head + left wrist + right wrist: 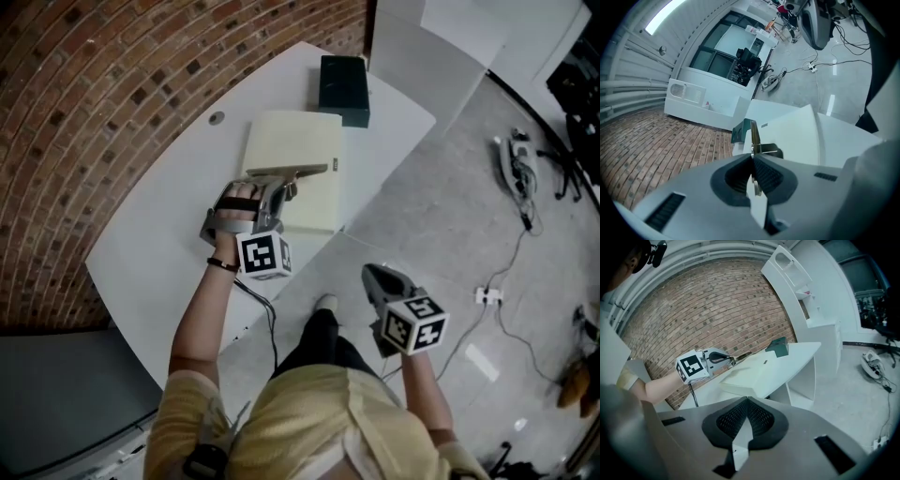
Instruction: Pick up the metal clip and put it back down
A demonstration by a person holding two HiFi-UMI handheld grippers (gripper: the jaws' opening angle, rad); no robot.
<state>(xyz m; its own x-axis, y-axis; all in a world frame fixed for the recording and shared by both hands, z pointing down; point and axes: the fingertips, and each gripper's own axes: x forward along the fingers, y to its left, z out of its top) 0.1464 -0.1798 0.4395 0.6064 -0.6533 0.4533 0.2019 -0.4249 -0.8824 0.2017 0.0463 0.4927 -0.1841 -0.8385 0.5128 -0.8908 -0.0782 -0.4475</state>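
Metal clip [754,139] sits half-hidden in the closed left claw [752,158]; right claw [747,401] closed, empty.

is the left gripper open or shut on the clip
Shut on the clip. In the left gripper view the left gripper has its jaws pressed together on the thin metal piece, which sticks out ahead of them.

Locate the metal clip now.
Head view, left side: metal clip is pinched in the left tool, over the cream box on the white table.

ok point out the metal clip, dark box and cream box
metal clip [754,137]: left gripper view, its thin edge
dark box [342,86]: head view, top face
cream box [292,141]: head view, bare top
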